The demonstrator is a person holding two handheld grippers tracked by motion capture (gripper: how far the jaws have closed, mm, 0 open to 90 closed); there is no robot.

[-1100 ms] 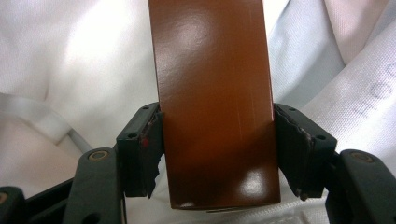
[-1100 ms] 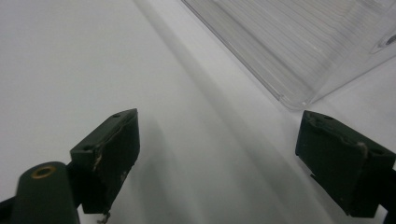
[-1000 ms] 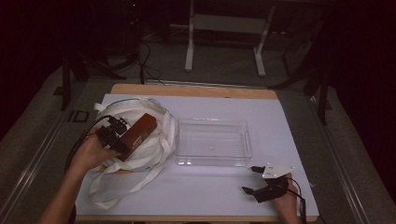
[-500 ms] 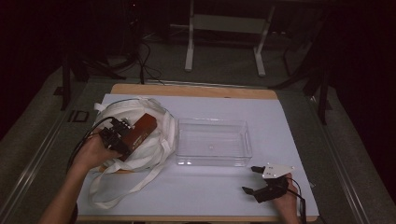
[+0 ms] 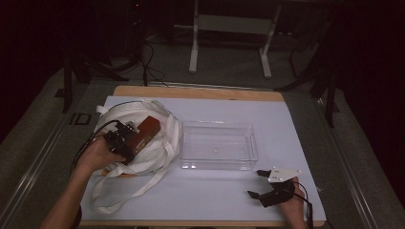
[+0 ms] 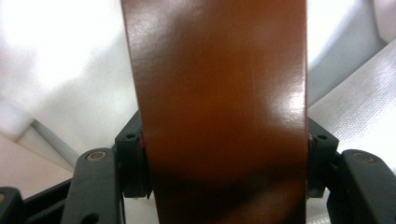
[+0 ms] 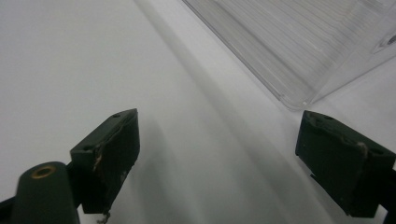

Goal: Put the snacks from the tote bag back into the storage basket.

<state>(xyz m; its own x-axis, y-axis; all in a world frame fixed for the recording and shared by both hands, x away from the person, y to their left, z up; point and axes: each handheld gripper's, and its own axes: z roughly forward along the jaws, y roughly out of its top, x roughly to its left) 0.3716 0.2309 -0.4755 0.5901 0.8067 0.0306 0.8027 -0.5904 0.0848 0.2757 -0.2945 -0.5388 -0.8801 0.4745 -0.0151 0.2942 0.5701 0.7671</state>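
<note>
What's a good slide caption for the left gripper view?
Left gripper jaws clamp a glossy brown rectangular block above a white fabric bag.

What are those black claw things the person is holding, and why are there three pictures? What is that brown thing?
Those claws are grippers, hand tools with two jaws that pinch things. A person holds one in each hand. One picture comes from a camera high above the table. The other two come from little cameras riding on each gripper, looking along its jaws.

On the table, covered in white, lie a white cloth bag and a clear plastic tray.

The left gripper is pinching a shiny brown block over the bag; its own camera shows the block squeezed between the two jaws. I cannot tell what the block is.

The right gripper sits near the tray with its jaws wide open, holding nothing.
</note>
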